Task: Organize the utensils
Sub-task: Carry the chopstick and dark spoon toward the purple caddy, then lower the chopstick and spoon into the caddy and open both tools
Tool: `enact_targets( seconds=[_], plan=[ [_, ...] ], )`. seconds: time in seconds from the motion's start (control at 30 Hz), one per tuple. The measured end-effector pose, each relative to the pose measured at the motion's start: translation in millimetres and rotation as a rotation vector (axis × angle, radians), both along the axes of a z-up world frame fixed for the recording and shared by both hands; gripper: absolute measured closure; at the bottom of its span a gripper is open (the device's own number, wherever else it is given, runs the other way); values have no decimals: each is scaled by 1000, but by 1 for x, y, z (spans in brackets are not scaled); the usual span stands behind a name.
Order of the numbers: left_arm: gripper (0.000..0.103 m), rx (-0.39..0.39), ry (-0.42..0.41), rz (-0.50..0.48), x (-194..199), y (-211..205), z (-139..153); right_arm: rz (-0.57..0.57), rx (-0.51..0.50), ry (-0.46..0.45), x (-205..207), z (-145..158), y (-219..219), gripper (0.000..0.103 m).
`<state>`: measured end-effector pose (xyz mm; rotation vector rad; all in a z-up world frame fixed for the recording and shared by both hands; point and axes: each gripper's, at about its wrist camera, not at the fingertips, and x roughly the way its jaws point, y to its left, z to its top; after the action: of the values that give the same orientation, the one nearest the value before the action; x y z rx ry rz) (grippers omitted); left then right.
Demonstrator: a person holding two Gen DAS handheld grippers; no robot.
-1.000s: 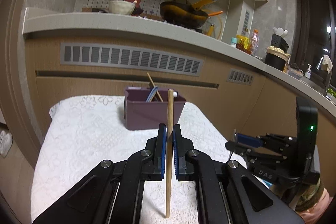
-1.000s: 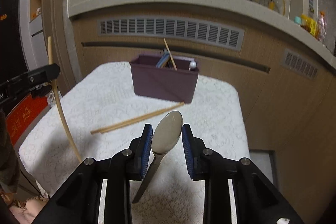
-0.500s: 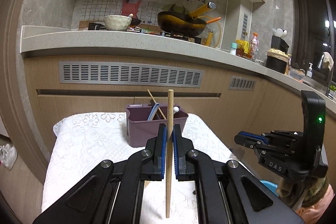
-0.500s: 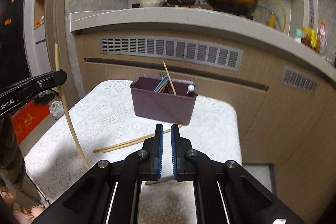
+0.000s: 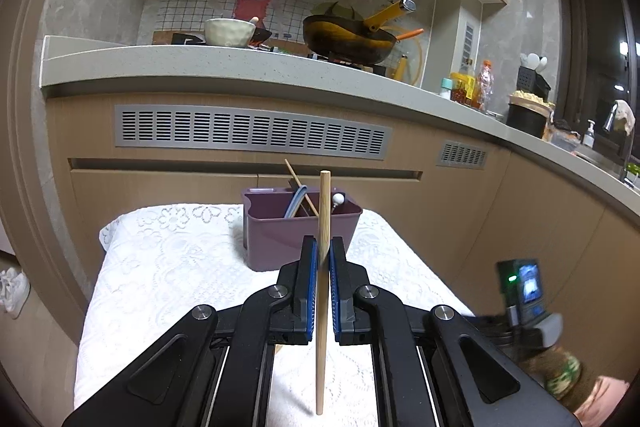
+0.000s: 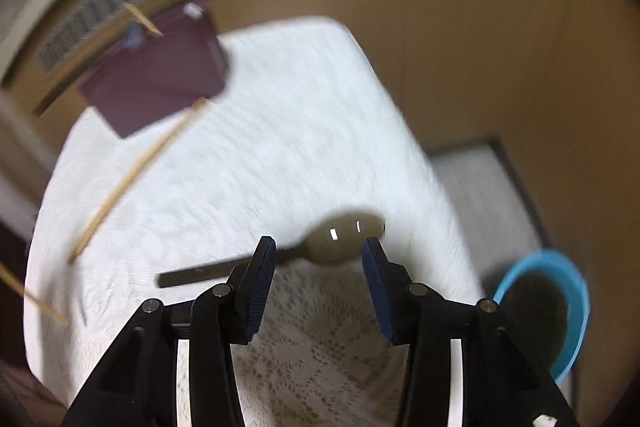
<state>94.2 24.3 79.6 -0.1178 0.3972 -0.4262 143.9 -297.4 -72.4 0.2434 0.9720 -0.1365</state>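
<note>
Holding one chopstick (image 5: 322, 267) upright in L gripper (image 5: 323, 291), pads clamped on shaft, tip hanging over white lace cloth (image 5: 168, 267). Not binned yet. Purple bin (image 5: 280, 239) at 12 o'clock from L gripper, on far end of cloth, already loaded w/ a few utensils: thin stick, blue handle, white-knobbed item.

R gripper (image 6: 318, 279) jaws opening, nothing pressed btwn pads. Spoon (image 6: 336, 239) flat on cloth just ahead of the tips, bowl toward 1 o'clock, handle running under L pad toward 9. Looks like prep for a pick, grip not made.

Est. progress: partway. Done: some items in bin. Left: held chopstick, spoon, plus pair of loose chopsticks (image 6: 136, 171) on cloth, one end by bin's near corner, running toward 7 o'clock in R view.

View diffs:
- L cam: sharp; shows bin contents, counter, pan, bowl. R gripper body only at 4 o'clock edge, jaws not visible. Spoon and loose chopsticks hidden behind L gripper.
- R cam: motion-blurred; shows spoon, loose chopsticks, blue basin (image 6: 560, 307) on floor at 4 o'clock. Bin at 10 o'clock, contents smeared. Held chopstick likely the tan streak at 8 o'clock, can't confirm.
</note>
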Motion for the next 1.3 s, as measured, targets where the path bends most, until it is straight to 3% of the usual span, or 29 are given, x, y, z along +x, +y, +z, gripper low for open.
enact_targets(
  seconds=[0.13,0.23,0.3,0.37,0.43,0.5,0.77,1.03,1.13,1.3],
  plan=[
    [97,3,12,-4,3,3,-7,-62,-52,-24,12,-9,5,54],
    [97,-12,26,-1,7,7,-12,-37,-92,-22,24,-11,14,53],
    [97,-17,33,4,10,10,-15,5,-181,-33,31,-15,26,53],
    [97,-19,42,8,12,11,-18,52,-217,-49,36,-14,35,63],
    [97,-19,50,13,13,13,-20,120,-229,-59,41,-11,40,87],
    [97,-17,54,19,13,14,-22,156,-232,-68,43,-4,44,97],
    [97,-22,67,27,9,17,-23,337,-147,-222,7,58,66,97],
    [97,-10,62,19,6,9,-13,384,-137,-329,-15,99,71,97],
    [97,-2,39,2,13,5,4,416,-129,-384,-15,123,76,97],
    [97,35,-100,0,33,-5,67,462,-105,-563,7,204,82,97]
  ],
)
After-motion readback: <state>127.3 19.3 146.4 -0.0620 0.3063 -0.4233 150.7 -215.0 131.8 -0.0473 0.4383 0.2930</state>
